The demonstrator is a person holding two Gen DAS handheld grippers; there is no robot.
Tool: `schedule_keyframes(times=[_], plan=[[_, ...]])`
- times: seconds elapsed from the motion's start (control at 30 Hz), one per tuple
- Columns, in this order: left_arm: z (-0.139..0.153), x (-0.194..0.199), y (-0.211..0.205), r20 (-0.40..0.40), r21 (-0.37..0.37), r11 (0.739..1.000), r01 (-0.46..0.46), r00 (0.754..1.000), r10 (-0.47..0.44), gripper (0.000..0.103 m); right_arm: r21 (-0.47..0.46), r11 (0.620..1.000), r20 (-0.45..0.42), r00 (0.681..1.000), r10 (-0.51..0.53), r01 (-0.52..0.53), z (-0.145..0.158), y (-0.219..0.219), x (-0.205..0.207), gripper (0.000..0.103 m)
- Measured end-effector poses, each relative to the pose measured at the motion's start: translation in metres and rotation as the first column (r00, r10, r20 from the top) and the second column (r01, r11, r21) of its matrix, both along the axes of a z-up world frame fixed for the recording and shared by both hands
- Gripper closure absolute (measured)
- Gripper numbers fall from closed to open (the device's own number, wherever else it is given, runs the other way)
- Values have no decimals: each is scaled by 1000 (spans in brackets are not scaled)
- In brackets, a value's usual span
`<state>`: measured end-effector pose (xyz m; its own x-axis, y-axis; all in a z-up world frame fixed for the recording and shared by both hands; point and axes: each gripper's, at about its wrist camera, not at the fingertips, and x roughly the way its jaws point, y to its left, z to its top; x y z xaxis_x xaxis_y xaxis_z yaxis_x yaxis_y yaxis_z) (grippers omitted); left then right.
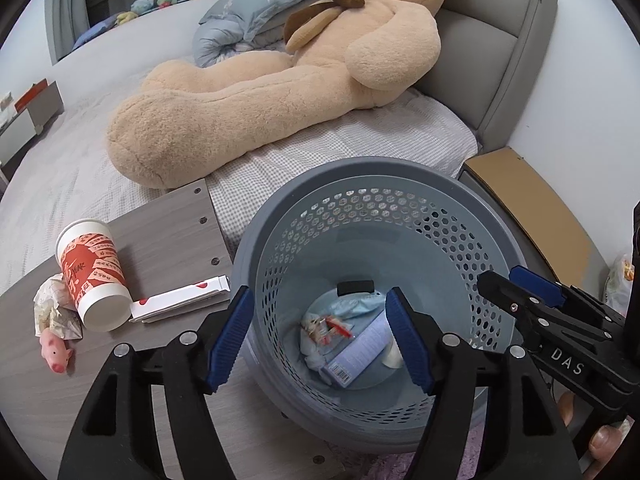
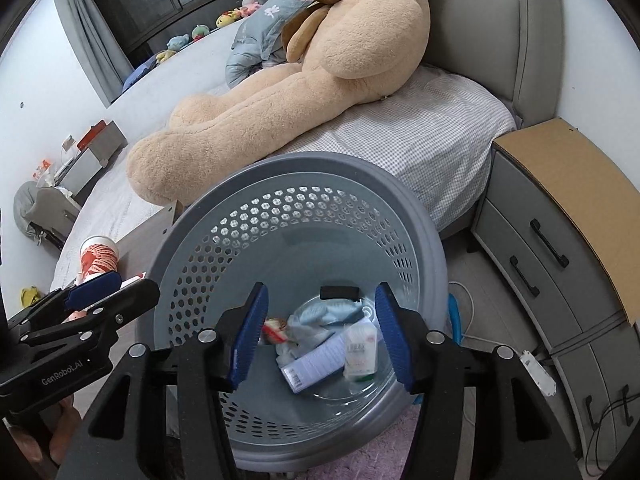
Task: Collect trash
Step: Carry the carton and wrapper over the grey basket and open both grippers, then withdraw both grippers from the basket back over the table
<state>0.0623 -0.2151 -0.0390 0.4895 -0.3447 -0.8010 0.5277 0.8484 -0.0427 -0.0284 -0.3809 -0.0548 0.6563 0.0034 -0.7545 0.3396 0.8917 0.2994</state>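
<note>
Trash: box (image 1: 362,354), wrappers (image 1: 326,330) and tissue pack (image 2: 360,354) deposited in grey basket (image 1: 460,196). Paper cup (image 1: 94,274), crumpled paper (image 1: 54,312) and flat carton (image 1: 180,298) left on table (image 1: 168,232). Left gripper (image 1: 318,340) and right gripper (image 2: 320,336) held part-open, empty.

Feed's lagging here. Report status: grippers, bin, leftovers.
Left gripper and right gripper open, empty, over bin. Trash inside. Cup, tissue, flat box left on table. Nothing blocking.

A home bedroom: a bed (image 1: 360,152) with a padded headboard (image 1: 492,52), a pillow (image 1: 264,4), a huge teddy bear (image 1: 280,80), and a bedside cabinet (image 2: 560,216).
</note>
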Motion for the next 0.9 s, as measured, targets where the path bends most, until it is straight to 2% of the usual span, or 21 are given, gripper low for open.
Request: schedule_keyframes(times=[0.47,0.9], plan=[[3,-6,11,20,6,1000,-30,999,30,25,24,1000,-12,1000,-12,12,-7,3,-6,50],[10,-17,33,48,-2,998,-60,997,60,20,20,1000,14,1000,1,-1,2,18,-13,48]])
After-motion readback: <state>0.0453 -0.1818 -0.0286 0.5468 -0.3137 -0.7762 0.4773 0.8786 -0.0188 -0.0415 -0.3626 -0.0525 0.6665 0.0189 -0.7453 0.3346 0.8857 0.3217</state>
